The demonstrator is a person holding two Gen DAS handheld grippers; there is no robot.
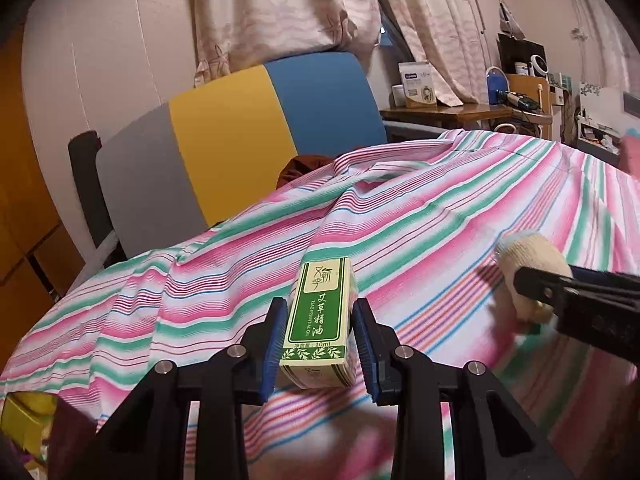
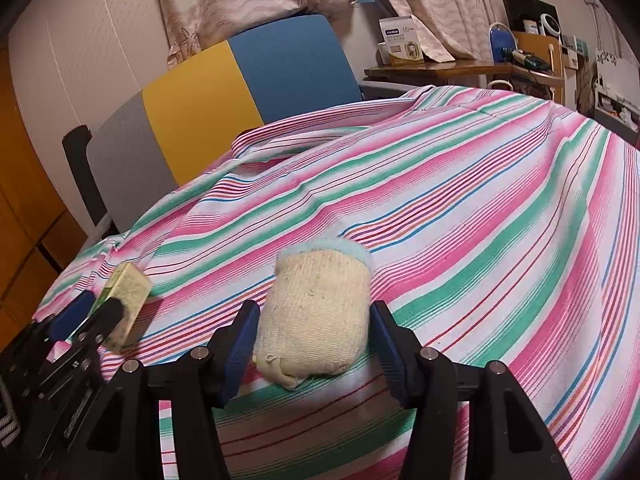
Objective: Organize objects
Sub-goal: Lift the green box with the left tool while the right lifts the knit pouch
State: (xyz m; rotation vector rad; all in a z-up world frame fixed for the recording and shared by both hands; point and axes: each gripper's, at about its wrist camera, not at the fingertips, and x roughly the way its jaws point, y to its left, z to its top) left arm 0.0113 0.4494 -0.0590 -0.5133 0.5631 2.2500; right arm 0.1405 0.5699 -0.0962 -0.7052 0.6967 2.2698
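Holding a green and cream carton between its blue pads, the left gripper pinches the carton's long sides at lower centre, long axis pointing away along the fingers, above the striped sheet. Right gripper brackets a rolled cream sock lying lengthwise between its fingers; pads appear to touch it, grip uncertain.

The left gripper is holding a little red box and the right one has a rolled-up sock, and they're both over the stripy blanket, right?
Almost. The box in the left gripper is green and white, not red; the left wrist view shows it clearly between the blue pads. The rest holds: the right gripper has the rolled-up sock, and both are over the stripy blanket.
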